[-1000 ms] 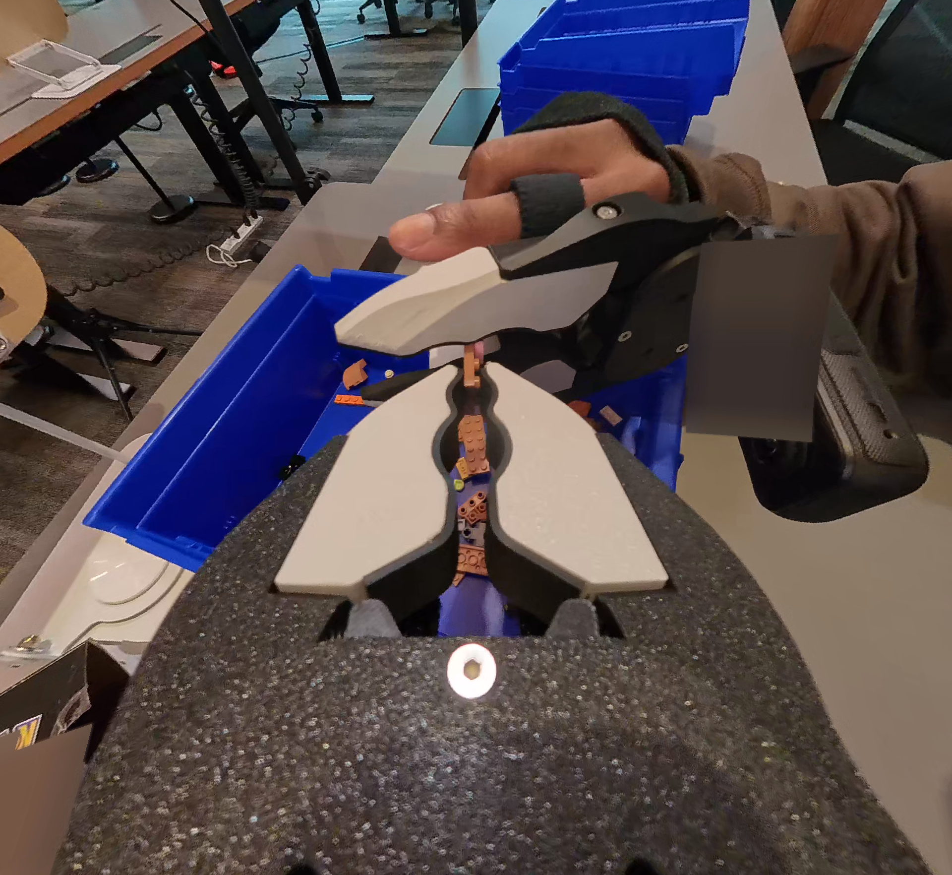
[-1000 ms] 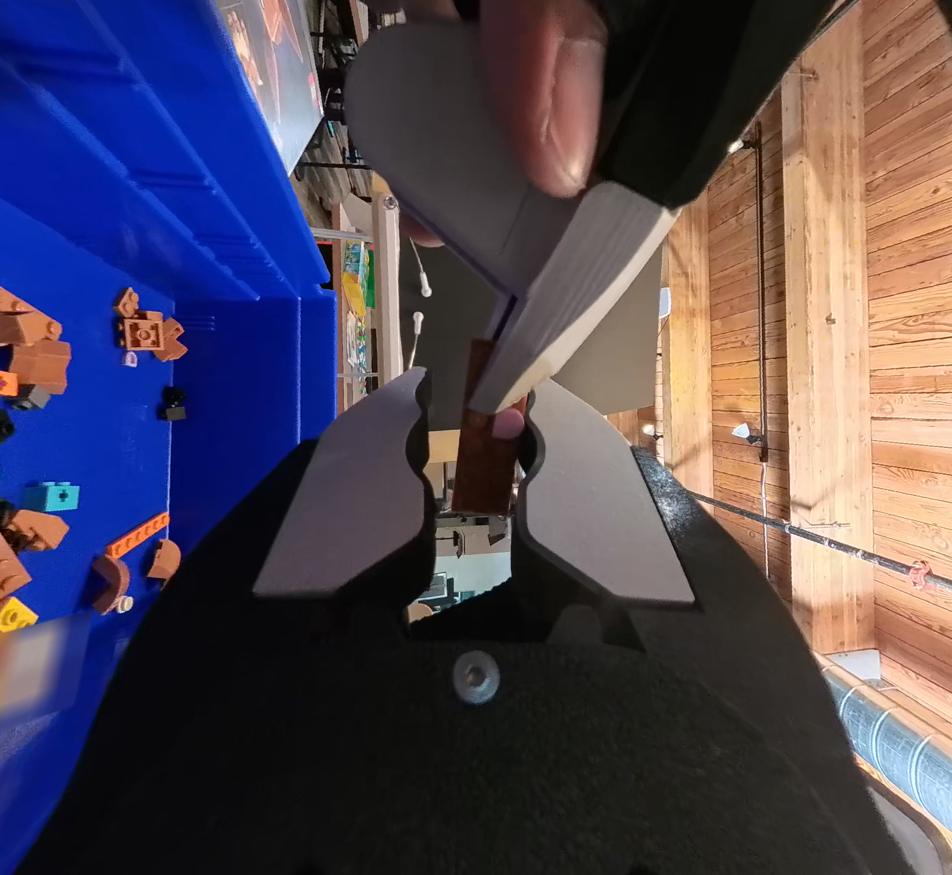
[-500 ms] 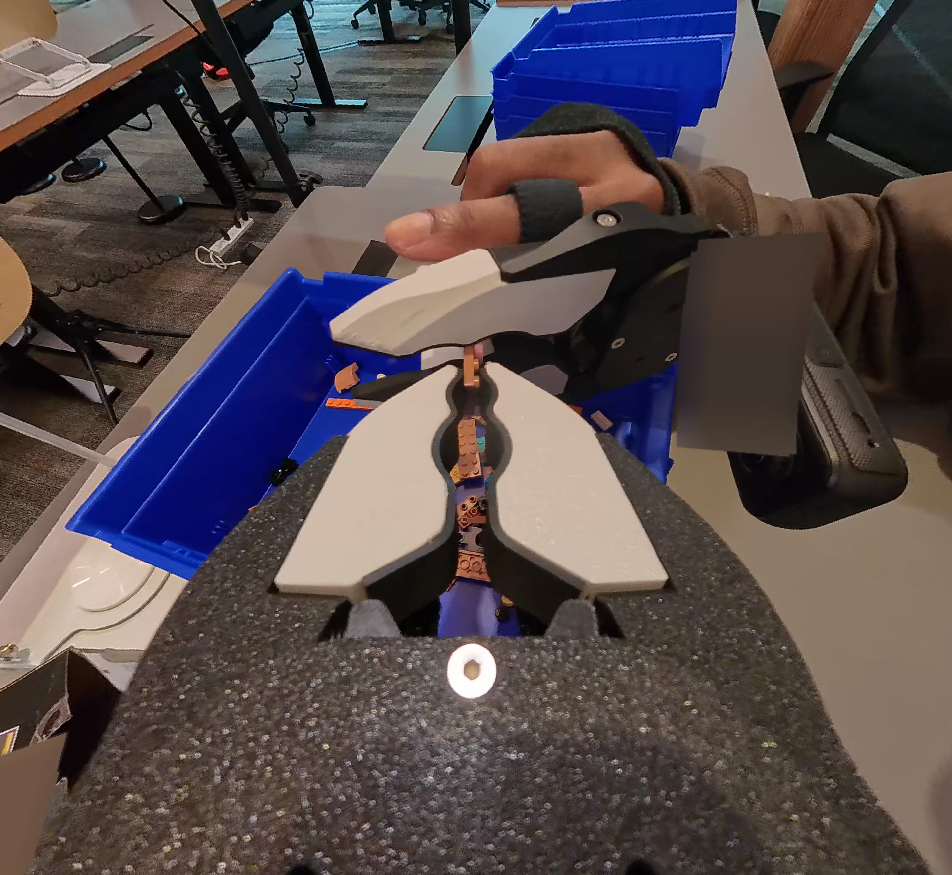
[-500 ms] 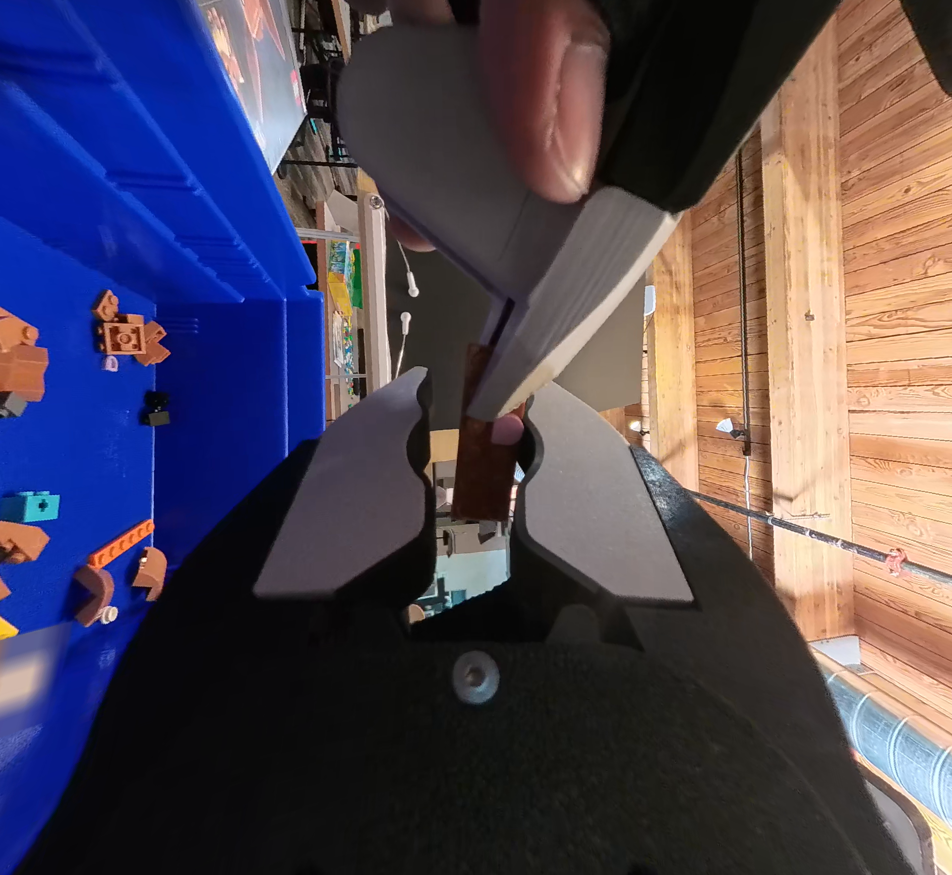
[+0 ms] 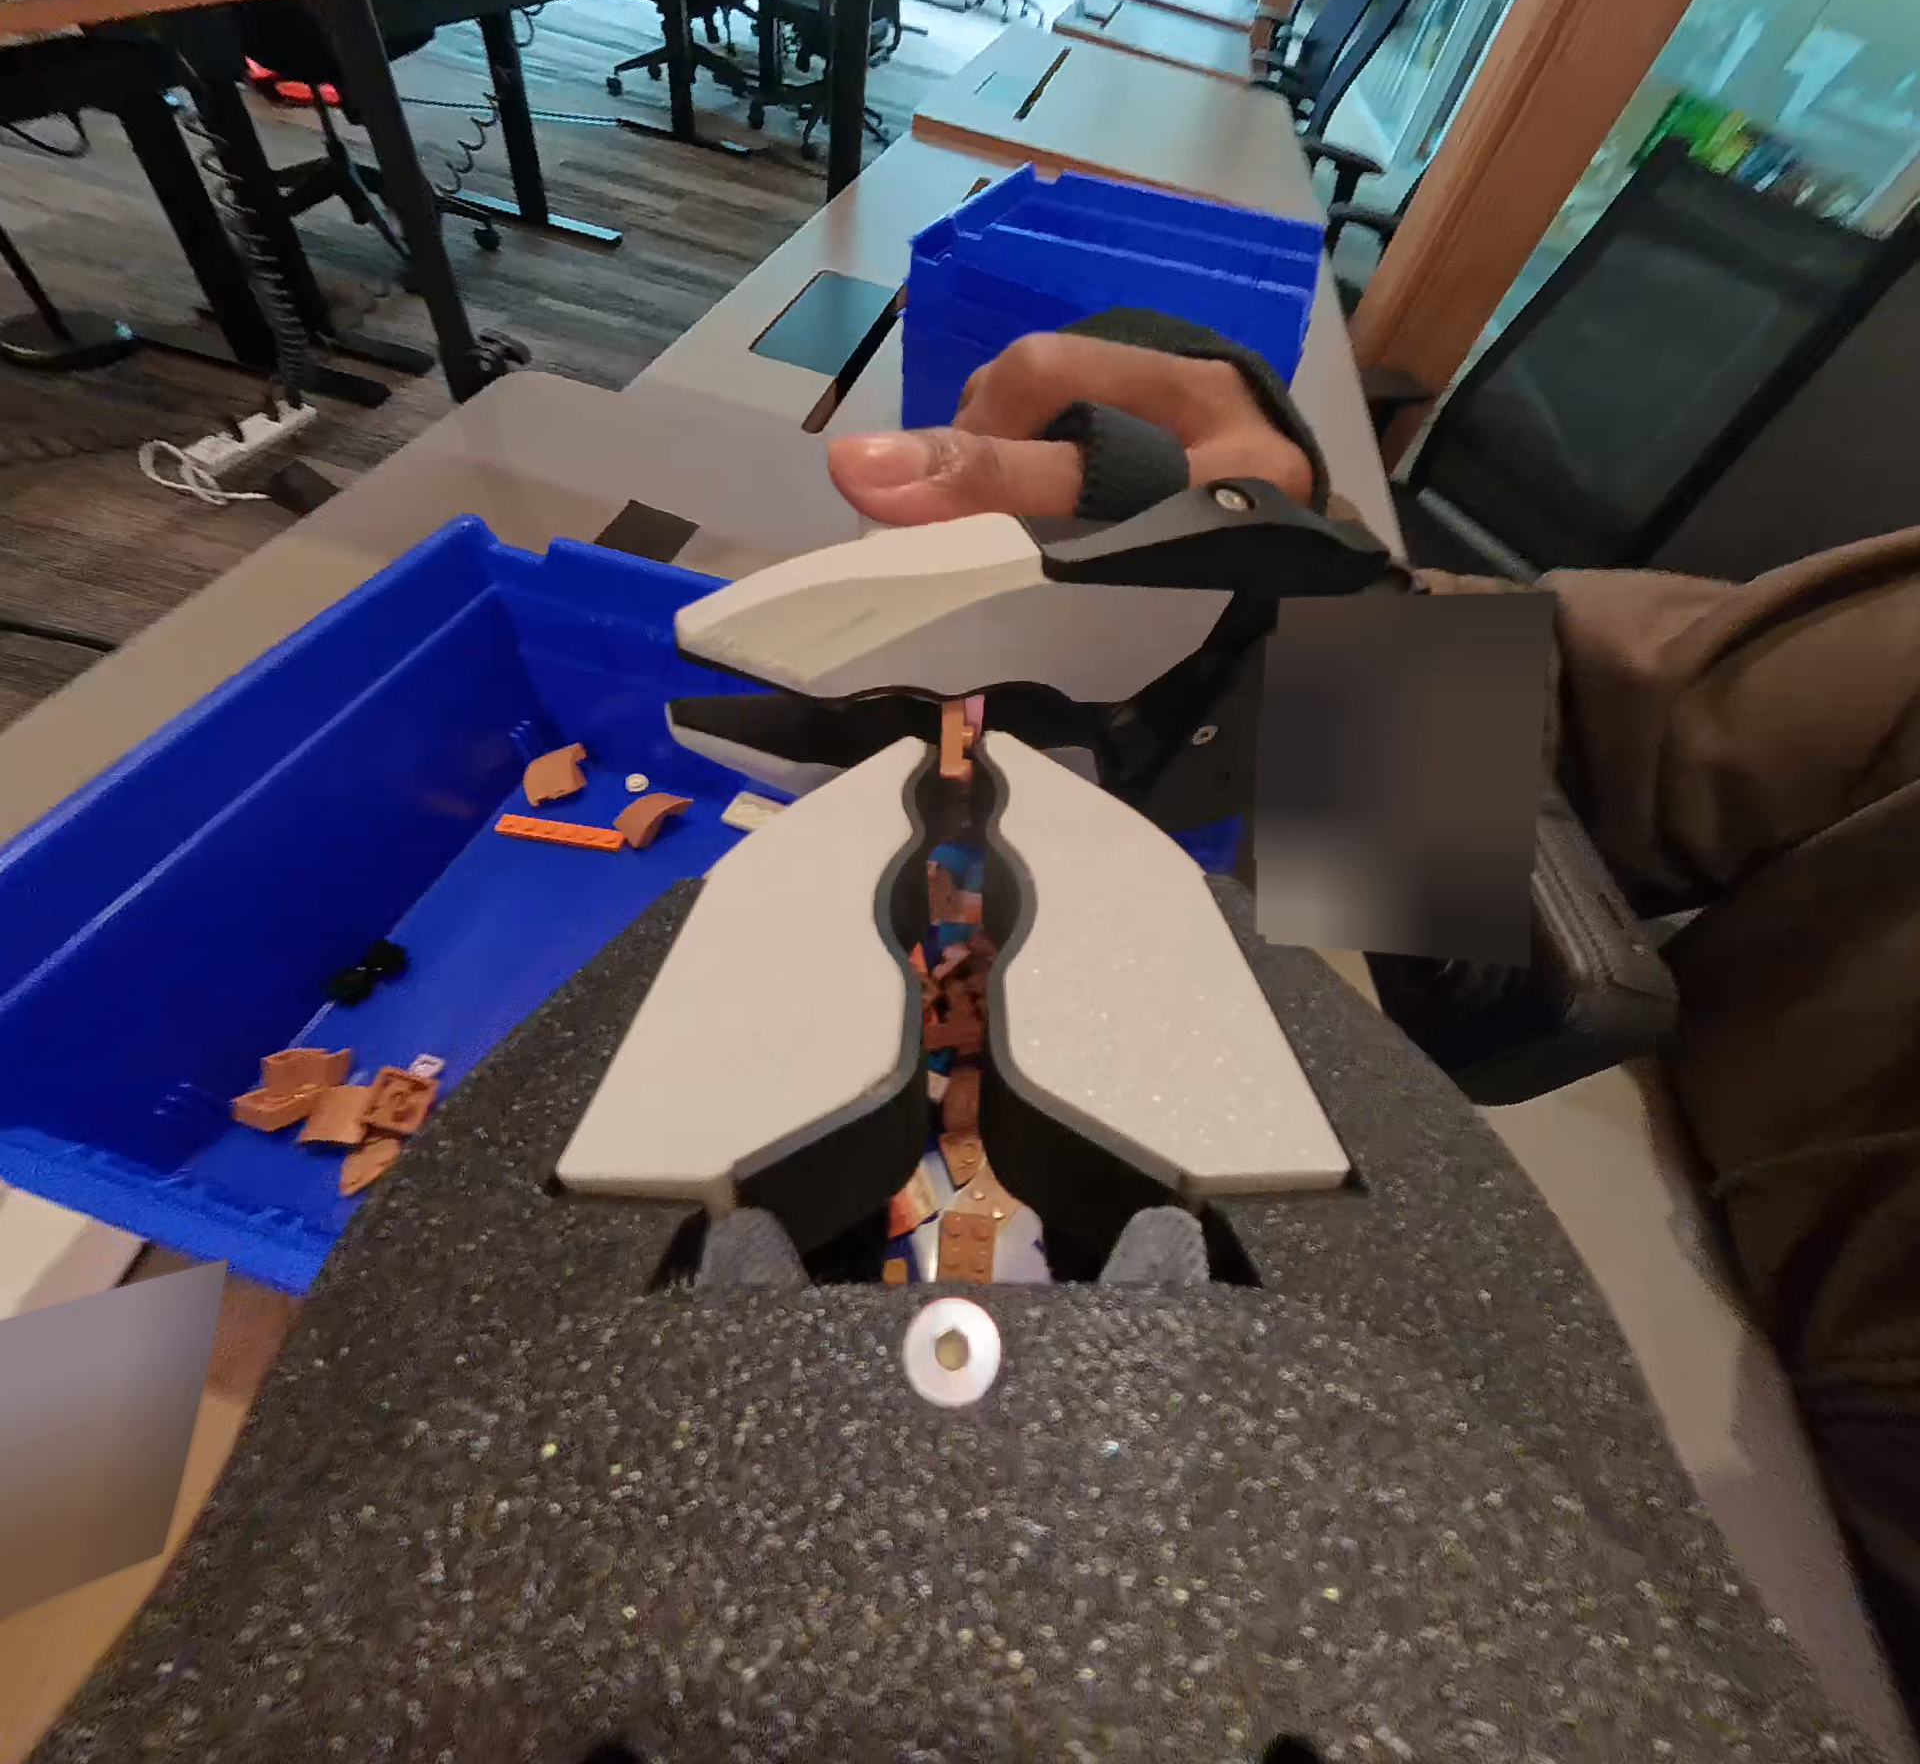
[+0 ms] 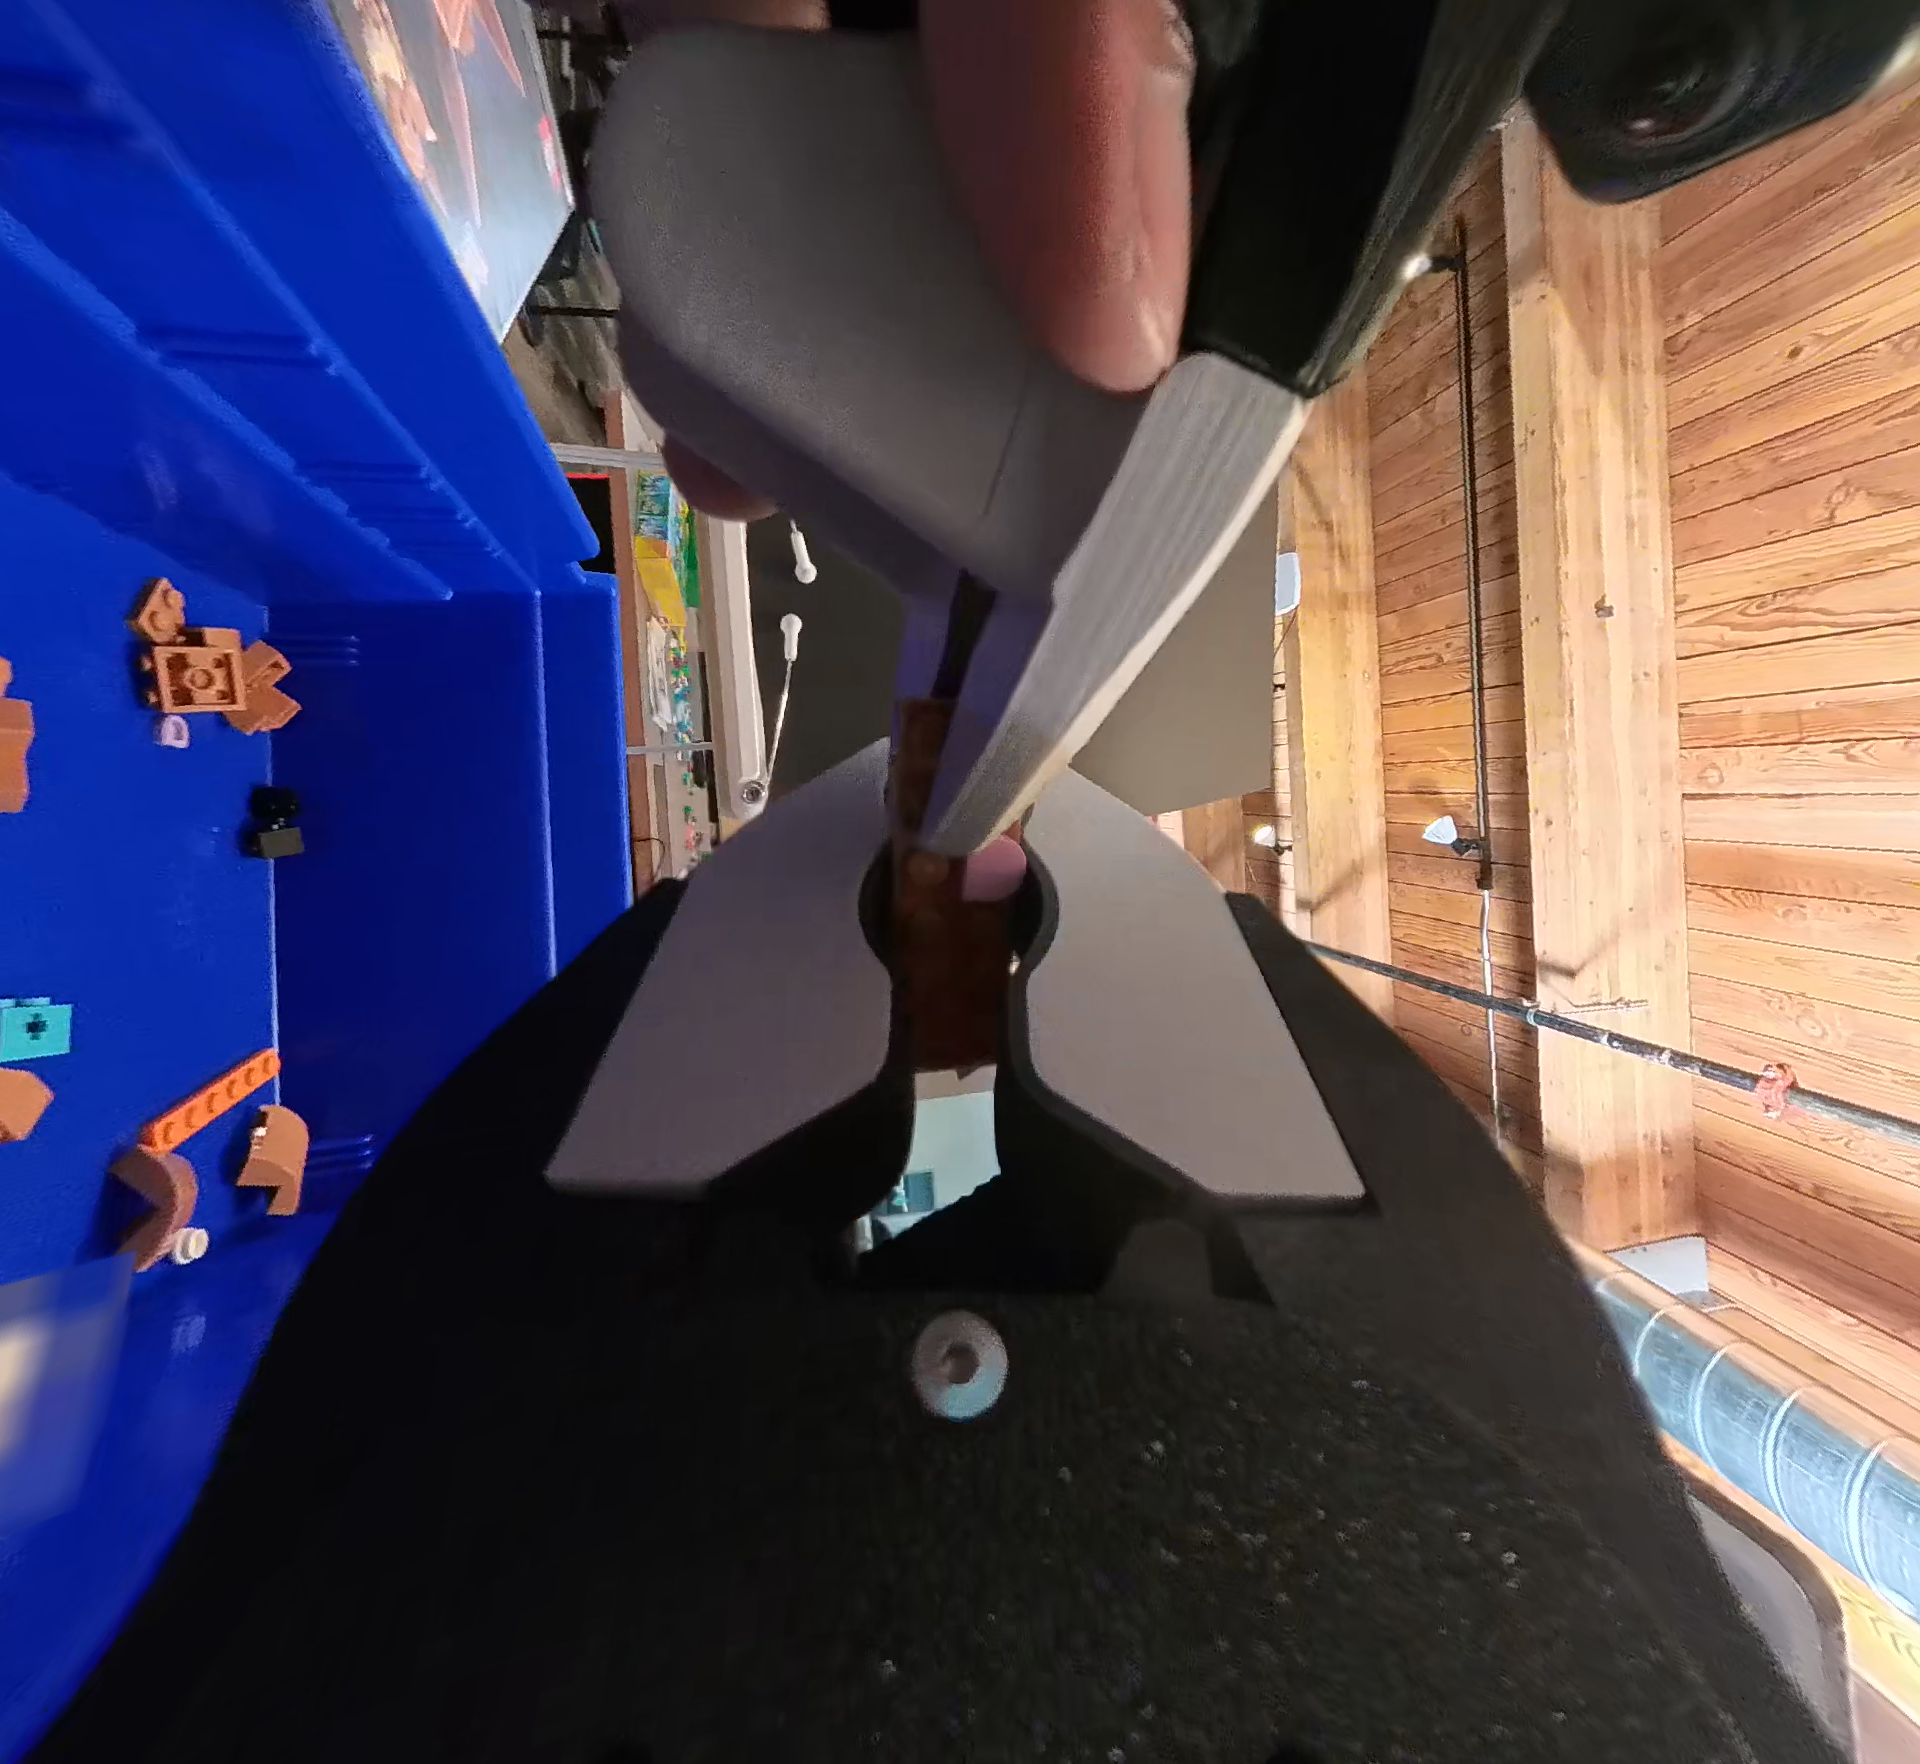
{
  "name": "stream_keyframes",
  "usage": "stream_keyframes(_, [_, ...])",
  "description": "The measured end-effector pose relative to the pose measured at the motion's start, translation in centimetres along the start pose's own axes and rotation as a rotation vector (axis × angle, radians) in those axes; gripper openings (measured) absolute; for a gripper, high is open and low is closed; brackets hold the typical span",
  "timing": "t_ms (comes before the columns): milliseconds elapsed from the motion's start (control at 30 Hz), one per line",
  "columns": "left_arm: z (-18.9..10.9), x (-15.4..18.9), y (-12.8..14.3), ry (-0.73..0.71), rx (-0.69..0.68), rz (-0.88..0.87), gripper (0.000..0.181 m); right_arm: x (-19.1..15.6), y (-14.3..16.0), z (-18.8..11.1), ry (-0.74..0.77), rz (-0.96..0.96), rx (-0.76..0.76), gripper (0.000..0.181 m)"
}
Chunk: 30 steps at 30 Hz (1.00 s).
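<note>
My left gripper point(image 5: 956, 740) is shut on the edge of a thin brown plate point(image 5: 951, 756) with a small pink piece point(image 5: 975, 706) on it. My right gripper point(image 5: 691, 680), held by a gloved hand point(image 5: 1039, 436), comes in from the right, and its two fingers close over the same plate. In the right wrist view the right gripper point(image 6: 961, 784) grips the brown plate point(image 6: 951, 976) between its fingers, and the left gripper's fingers point(image 6: 831, 312) pinch the plate's upper end. Both grippers hang above a blue bin point(image 5: 260, 779).
The blue bin point(image 6: 208, 364) holds loose bricks: a brown cluster point(image 5: 332, 1101), an orange strip point(image 5: 561, 831) and a black piece point(image 5: 369, 966). A stack of blue bins point(image 5: 1101, 291) stands farther along the grey desk point(image 5: 582, 447). A printed box point(image 6: 436, 52) lies beyond the bin. Left tips to right tips: about 5 cm.
The right gripper's fingers have closed in from an open gap onto the brown plate. Both grippers have shifted a little over the bin while the left one keeps its hold.
</note>
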<state>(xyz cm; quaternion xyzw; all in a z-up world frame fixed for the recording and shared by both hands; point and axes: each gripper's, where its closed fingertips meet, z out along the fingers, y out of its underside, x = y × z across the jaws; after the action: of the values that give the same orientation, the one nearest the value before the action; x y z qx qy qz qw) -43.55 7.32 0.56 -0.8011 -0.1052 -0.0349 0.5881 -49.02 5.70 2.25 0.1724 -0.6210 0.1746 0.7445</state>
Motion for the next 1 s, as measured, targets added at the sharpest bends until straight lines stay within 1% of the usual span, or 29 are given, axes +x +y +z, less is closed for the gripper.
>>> stream_keyframes(167, [-0.2,0.1,0.0,0.119,0.043,-0.110,0.005,0.2,-0.2,-0.1,0.030,-0.041,0.005,0.012])
stream_keyframes(1000, [-0.6,0.8,0.8,0.317,0.025,-0.176,0.006,0.5,-1.4,-0.8,0.125,-0.220,0.075,0.011])
